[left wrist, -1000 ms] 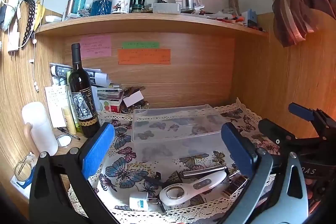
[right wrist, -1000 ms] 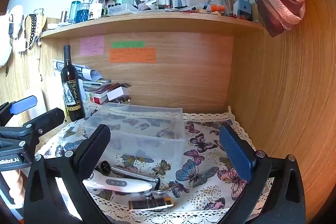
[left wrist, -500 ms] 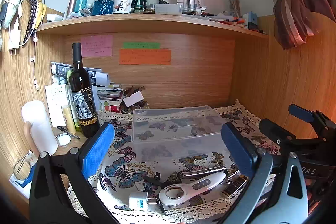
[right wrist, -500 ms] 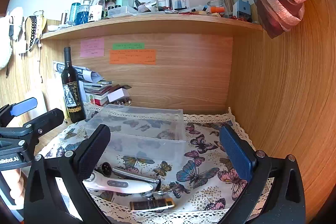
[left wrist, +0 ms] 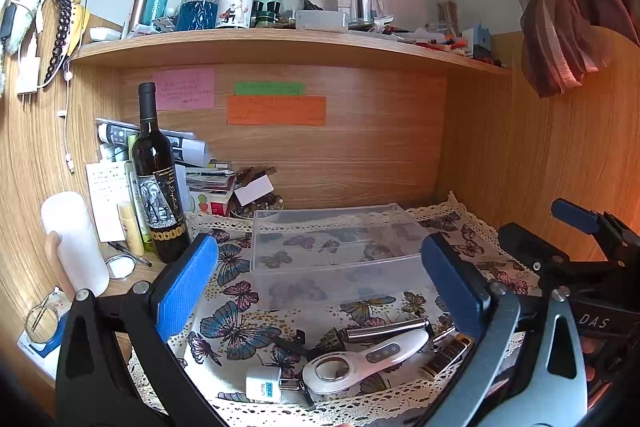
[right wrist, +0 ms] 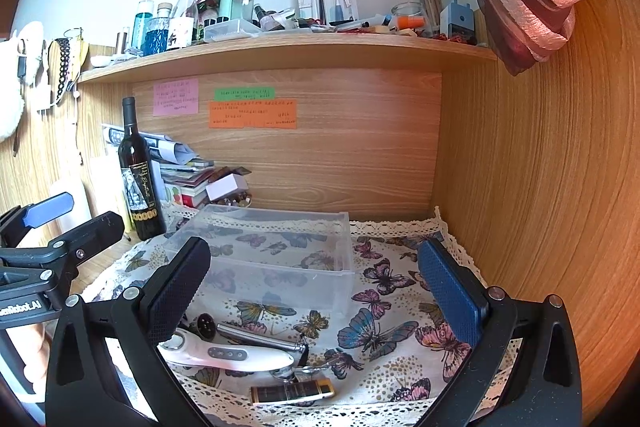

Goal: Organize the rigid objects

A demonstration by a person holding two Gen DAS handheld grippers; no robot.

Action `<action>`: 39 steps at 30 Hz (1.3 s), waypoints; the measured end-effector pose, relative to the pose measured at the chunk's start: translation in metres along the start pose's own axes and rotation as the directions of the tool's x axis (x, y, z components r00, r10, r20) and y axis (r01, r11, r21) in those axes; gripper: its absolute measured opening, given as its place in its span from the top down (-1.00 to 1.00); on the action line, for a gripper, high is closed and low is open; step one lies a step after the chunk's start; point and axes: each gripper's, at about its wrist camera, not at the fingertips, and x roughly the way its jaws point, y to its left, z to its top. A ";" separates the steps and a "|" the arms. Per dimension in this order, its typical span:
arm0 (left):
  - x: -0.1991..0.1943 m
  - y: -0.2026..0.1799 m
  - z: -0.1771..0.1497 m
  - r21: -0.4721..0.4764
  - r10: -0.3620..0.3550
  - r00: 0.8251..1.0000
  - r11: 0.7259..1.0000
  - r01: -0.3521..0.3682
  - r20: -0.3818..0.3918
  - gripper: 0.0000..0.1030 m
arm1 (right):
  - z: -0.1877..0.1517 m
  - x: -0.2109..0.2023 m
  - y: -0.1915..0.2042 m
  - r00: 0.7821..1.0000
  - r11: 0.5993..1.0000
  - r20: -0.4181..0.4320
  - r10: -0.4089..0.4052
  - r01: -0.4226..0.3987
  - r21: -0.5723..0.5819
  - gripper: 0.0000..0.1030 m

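A clear plastic bin [left wrist: 332,247] [right wrist: 272,251] stands empty on the butterfly cloth. In front of it lies a heap: a white handheld device [left wrist: 364,357] [right wrist: 228,353], a silver pen-like tube [left wrist: 384,329] [right wrist: 260,339], a white charger plug [left wrist: 266,387], and a black-and-gold lighter [left wrist: 444,357] [right wrist: 292,391]. My left gripper [left wrist: 320,291] is open and empty above the heap. My right gripper [right wrist: 316,291] is open and empty, held above the cloth in front of the bin.
A wine bottle [left wrist: 158,183] [right wrist: 138,183] stands left of the bin beside books and papers. A white bottle [left wrist: 74,239] stands at far left. A shelf [left wrist: 280,45] full of bottles runs overhead. Wooden walls close the back and right.
Both views have shifted very slightly; the grippers stay open and nothing on the cloth has moved.
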 end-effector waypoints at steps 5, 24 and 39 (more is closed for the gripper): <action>0.000 0.000 0.000 -0.002 -0.002 1.000 1.000 0.002 0.000 -1.00 | 0.000 -0.001 0.000 1.000 1.000 0.001 0.000 0.000 0.001 -1.00; 0.000 0.001 0.000 -0.008 0.004 1.000 1.000 -0.003 0.006 -1.00 | 0.002 -0.005 0.000 1.000 1.000 0.019 -0.005 0.005 0.014 -1.00; -0.001 0.003 0.001 -0.012 0.002 1.000 1.000 -0.002 0.012 -1.00 | 0.002 -0.008 0.002 1.000 1.000 0.024 0.000 0.000 0.012 -1.00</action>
